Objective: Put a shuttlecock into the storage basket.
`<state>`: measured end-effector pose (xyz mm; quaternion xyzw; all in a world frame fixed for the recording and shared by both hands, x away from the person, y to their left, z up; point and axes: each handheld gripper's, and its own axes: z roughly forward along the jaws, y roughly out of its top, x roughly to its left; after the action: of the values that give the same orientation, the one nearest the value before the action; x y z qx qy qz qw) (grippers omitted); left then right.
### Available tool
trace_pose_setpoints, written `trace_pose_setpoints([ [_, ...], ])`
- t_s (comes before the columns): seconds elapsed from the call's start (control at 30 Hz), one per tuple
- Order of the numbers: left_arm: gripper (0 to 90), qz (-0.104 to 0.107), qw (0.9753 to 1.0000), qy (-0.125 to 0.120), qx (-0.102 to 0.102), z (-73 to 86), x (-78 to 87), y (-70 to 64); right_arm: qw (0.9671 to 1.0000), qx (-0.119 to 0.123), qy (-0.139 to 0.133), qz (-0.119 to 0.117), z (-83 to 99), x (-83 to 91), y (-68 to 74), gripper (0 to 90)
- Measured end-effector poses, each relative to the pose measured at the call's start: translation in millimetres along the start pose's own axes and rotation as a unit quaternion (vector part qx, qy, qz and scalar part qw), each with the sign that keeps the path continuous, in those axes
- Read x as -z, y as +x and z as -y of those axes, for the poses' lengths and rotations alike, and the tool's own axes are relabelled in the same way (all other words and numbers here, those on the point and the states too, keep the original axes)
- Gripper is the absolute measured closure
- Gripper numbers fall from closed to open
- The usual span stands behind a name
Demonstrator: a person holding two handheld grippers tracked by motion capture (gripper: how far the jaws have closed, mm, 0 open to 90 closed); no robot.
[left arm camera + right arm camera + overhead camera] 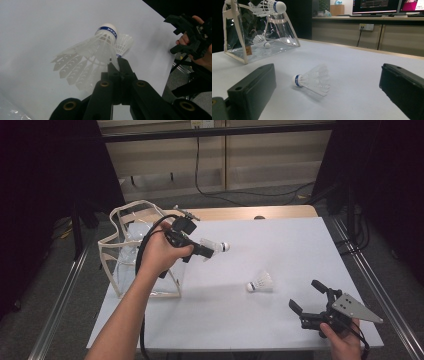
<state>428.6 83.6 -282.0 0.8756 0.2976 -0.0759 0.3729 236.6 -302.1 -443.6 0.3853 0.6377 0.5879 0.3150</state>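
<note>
Clear bag [120, 252] at left of frame, one shuttlecock [263, 41] already inside. Left tongs [209, 251] clenched on held shuttlecock [216, 246] by its skirt edge, above counter [300, 250] at centre. Thin grip: may slip or crush feathers. Spare shuttlecock [260, 281] lying lower right; right tongs [307, 297] released, near it.

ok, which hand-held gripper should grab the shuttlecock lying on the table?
Right. The right hand-held gripper is open and aimed at the loose shuttlecock; the left hand-held gripper is shut on another shuttlecock beside the clear bag.
</note>
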Motion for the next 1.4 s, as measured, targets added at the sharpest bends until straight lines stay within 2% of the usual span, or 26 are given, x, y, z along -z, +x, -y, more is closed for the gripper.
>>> trace_pose_setpoints([
  [0.17,90.0,-0.002,1.0,0.003,-0.002,-2.4,4.0,-0.8,1.0,-0.001,0.0,0.0,0.1,-0.1,0.0,0.8],
  [0.2,90.0,-0.008,1.0,0.001,0.001,-3.0,4.7,-1.8,1.0,0.0,0.0,0.0,0.1,-0.1,0.0,0.8],
  [0.23,90.0,-0.001,1.0,-0.001,-0.002,-3.5,6.0,-0.7,1.0,-0.001,0.0,0.0,0.1,-0.2,0.0,0.8],
  [0.5,90.0,-0.008,1.0,-0.002,-0.004,-7.2,13.8,-1.2,1.0,-0.001,-0.001,0.001,0.2,-0.2,0.0,0.8],
  [0.53,90.0,-0.003,1.0,-0.003,-0.005,-7.5,14.9,-0.3,1.0,-0.001,0.0,0.0,0.2,-0.2,0.0,0.8],
  [0.63,90.0,-0.005,1.0,-0.007,0.001,-8.3,17.0,-0.2,1.0,-0.001,0.0,0.0,0.2,-0.3,0.2,0.8],
  [0.67,90.0,-0.009,1.0,-0.003,-0.004,-8.8,18.1,0.1,1.0,0.0,0.0,0.0,0.1,-0.3,0.1,0.8],
  [0.7,90.0,-0.004,1.0,-0.008,0.0,-9.1,18.8,0.0,1.0,0.0,0.0,0.0,0.2,-0.2,0.1,0.8],
  [0.73,90.0,-0.003,1.0,-0.004,-0.006,-9.6,20.3,0.8,1.0,-0.001,0.0,0.0,0.2,-0.2,0.0,0.8],
  [0.77,90.0,-0.003,1.0,-0.009,0.001,-10.0,20.5,0.0,1.0,-0.001,0.0,0.001,0.2,-0.2,-0.1,0.8],
  [0.8,90.0,-0.01,0.9999,-0.005,-0.002,-10.6,21.7,-0.4,1.0,-0.001,0.0,0.001,0.3,-0.2,0.0,0.8],
  [0.9,90.0,-0.009,0.9999,-0.011,0.002,-11.9,24.2,0.1,1.0,0.0,0.001,0.0,0.1,-0.1,0.1,0.8],
  [0.93,90.0,-0.013,0.9999,-0.008,-0.002,-12.3,25.4,0.6,1.0,-0.001,0.0,0.0,0.2,-0.2,0.1,0.8],
  [0.97,90.0,-0.01,0.9999,-0.012,0.003,-12.6,25.9,0.6,1.0,-0.001,0.0,0.0,0.2,-0.2,0.1,0.8],
  [1.07,90.0,-0.011,0.9999,-0.01,-0.002,-13.8,28.5,2.2,1.0,-0.001,0.001,-0.001,0.2,0.0,-0.1,0.8],
  [1.13,90.0,-0.015,0.9998,-0.014,0.005,-14.4,29.5,1.6,1.0,-0.002,0.0,0.0,0.3,-0.1,0.1,0.8],
  [1.33,90.0,-0.013,0.9998,-0.014,0.002,-16.9,34.8,2.5,1.0,-0.001,0.001,-0.001,0.1,0.0,-0.1,0.8],
  [1.4,90.0,-0.019,0.9997,-0.013,0.001,-17.8,36.7,2.6,1.0,0.0,0.001,0.0,0.1,-0.1,-0.1,0.8],
])
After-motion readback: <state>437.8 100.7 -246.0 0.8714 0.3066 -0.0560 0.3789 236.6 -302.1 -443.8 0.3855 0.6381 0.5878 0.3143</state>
